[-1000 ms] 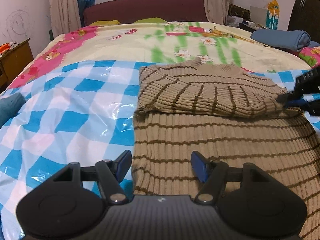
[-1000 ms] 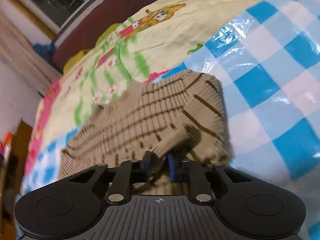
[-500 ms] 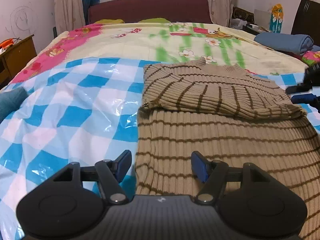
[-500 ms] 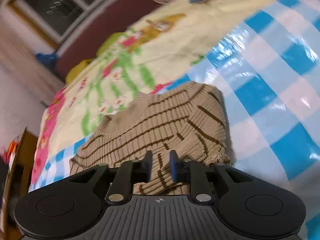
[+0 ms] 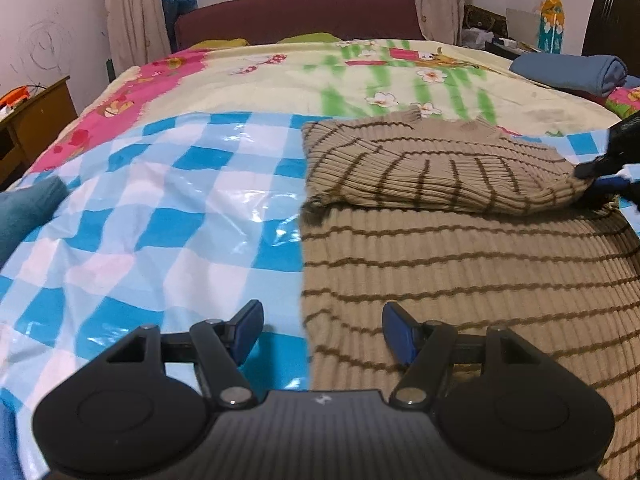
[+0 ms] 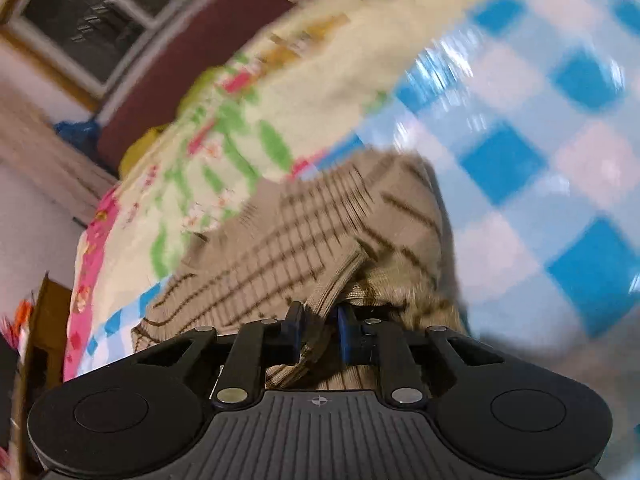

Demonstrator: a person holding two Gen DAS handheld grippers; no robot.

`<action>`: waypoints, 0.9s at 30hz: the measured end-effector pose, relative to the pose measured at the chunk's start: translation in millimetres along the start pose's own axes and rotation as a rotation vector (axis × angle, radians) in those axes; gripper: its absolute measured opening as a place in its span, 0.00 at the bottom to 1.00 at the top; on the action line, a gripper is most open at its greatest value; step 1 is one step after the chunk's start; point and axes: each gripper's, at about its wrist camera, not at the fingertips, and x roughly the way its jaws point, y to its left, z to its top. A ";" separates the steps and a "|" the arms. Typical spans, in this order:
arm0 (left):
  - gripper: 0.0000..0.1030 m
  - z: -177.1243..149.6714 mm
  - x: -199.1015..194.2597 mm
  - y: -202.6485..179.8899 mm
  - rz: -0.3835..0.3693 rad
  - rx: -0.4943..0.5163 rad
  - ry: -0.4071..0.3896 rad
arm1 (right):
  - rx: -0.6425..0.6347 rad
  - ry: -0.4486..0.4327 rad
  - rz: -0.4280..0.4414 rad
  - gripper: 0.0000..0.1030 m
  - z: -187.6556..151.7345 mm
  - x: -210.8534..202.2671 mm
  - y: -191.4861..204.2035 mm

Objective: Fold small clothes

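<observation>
A tan sweater with brown stripes lies on the blue-and-white checked plastic sheet, its sleeves and top part folded over its body. My left gripper is open and empty, hovering over the sweater's lower left edge. My right gripper is shut on a fold of the sweater's right edge; it also shows at the right of the left wrist view. The right wrist view is blurred.
The sheet lies on a bed with a flowered cover. A folded blue cloth lies at the far right. A teal cloth lies at the left edge. A wooden nightstand stands left of the bed.
My right gripper let go of the sweater's edge half a second ago and has shut on the fold again. My left gripper has stayed open over the lower edge.
</observation>
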 end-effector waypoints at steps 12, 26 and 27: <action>0.68 -32.5 -48.0 24.1 -0.102 0.088 0.078 | 0.023 0.055 0.054 0.43 -25.8 -41.2 -41.4; 0.46 -78.3 -80.6 34.3 -0.291 0.087 0.302 | -0.141 0.404 0.065 0.51 -138.6 -164.5 -100.6; 0.45 -79.3 -77.8 33.6 -0.294 0.081 0.309 | -0.148 0.408 0.058 0.51 -142.2 -164.8 -102.2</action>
